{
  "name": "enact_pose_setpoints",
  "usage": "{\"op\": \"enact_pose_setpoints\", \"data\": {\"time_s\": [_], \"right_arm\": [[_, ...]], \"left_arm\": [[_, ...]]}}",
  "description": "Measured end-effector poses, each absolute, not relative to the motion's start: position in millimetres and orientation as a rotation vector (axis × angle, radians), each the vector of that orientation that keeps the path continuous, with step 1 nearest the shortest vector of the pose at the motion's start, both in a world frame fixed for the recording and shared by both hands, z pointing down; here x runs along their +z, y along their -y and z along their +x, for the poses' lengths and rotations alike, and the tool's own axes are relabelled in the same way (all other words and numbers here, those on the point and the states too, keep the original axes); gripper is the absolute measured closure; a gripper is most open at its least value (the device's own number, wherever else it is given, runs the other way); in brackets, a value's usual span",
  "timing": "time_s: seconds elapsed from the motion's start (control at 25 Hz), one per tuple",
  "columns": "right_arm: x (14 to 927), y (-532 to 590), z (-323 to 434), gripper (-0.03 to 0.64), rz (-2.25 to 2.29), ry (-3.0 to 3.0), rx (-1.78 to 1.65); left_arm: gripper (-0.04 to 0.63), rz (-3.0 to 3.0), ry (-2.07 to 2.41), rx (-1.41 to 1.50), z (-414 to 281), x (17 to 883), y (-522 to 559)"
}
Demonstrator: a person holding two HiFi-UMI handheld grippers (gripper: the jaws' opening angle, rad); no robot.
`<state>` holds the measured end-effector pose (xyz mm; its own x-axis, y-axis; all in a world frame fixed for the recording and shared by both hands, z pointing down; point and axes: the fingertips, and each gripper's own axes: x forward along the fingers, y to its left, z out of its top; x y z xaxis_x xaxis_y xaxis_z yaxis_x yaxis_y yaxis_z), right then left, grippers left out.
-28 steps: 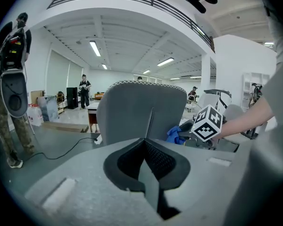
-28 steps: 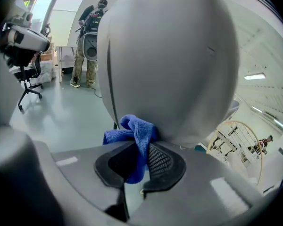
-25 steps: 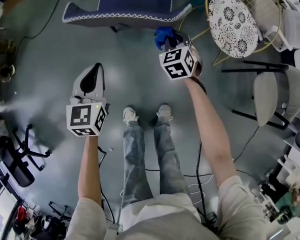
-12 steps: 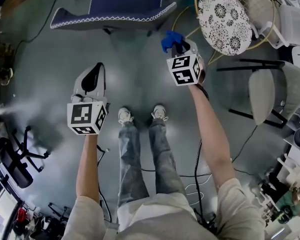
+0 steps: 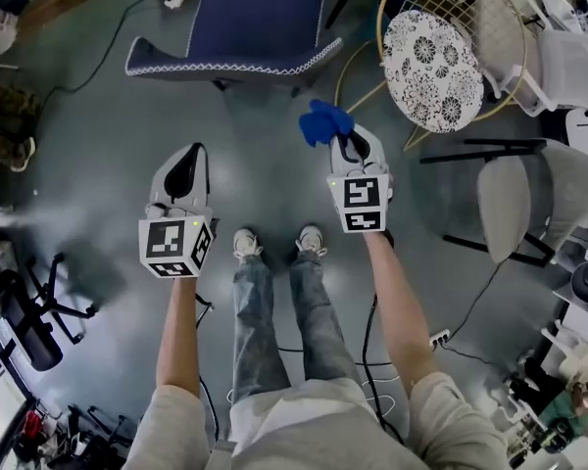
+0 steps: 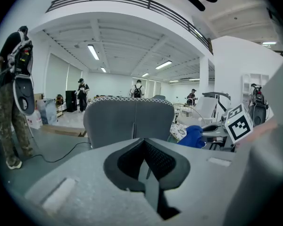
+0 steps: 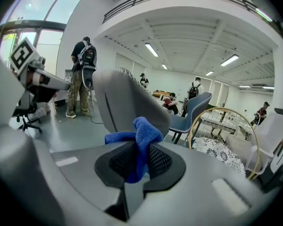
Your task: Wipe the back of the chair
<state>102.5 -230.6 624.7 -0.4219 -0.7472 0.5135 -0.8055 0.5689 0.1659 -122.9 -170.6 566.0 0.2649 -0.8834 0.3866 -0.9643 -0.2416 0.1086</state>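
One chair (image 5: 245, 23): padded and gently curved, with a white zigzag stitch along the top edge of its back. It looks dark blue from the head view and grey in both gripper views. A seam runs down the middle of the back.
Chair's place: on the floor (image 5: 98, 145) straight ahead of the person, beyond both grippers and touching neither.
One cloth (image 5: 323, 122): bright blue, nubby weave, bunched into a soft wad.
Right gripper (image 5: 351, 150): jaws clamped on the cloth, which stands up from between the black ribbed pads (image 7: 160, 161) and folds over to one side. It is held short of the chair's right corner.
Left gripper (image 5: 186, 164): jaws pressed together with nothing between them. It has a grey shell with a dark teardrop opening and is held well apart from the right gripper, at about the same height.
Two cubes: one on each gripper, white with black square markers.
Floor surface: smooth, grey and slightly glossy.
One round table (image 5: 426, 57): white top with a black floral pattern, set in a gold wire frame just right of the chair.
One grey chair (image 5: 529, 199): pale shell on thin black legs, at the far right.
Two shoes (image 5: 245, 245): white, side by side between the grippers.
Cables (image 5: 382, 351): several, thin and black, trailing over the floor.
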Motion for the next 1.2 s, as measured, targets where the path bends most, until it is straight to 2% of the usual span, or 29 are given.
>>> {"op": "enact_pose_setpoints", "data": {"time_s": [0.56, 1.2], "right_arm": [[452.0, 218.8, 115.8, 0.581, 1.444, 2.391, 0.127], [270.7, 181.8, 145.2, 0.581, 1.560, 2.477, -0.070]], "left_arm": [[0.594, 2.184, 1.802, 0.301, -140.9, 446.9, 146.3], [0.594, 2.269, 1.900, 0.205, -156.1, 306.5, 118.7]]}}
